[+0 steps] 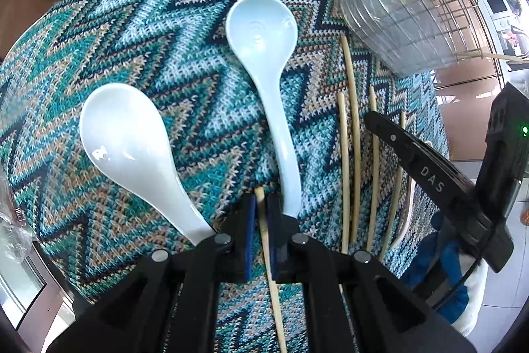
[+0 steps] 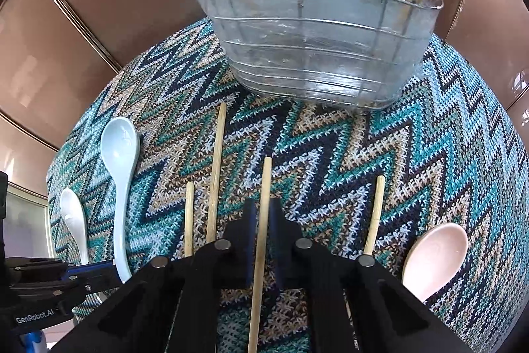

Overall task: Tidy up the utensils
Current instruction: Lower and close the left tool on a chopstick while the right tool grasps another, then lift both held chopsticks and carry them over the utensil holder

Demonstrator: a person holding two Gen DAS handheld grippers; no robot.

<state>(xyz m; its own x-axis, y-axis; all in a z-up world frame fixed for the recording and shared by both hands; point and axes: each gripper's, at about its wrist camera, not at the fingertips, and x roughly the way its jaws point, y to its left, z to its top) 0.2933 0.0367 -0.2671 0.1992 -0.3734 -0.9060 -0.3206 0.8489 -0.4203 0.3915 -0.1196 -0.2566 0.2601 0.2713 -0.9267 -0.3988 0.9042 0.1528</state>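
Two printed marks were legible, both on gripper hardware.
"DAS" stood in pale letters along the black finger of the right gripper (image 1: 373,121) in the left wrist view; "GenRobot.AI" stood in white on the black body of the left gripper (image 2: 109,277) at the right wrist view's lower left edge.

Both my wrist cameras look steeply down along their fingers, close over the zigzag cloth (image 1: 158,32). They share the blue spoon (image 2: 119,154), the chopsticks and the basket (image 2: 317,32), which the right view faces head-on.
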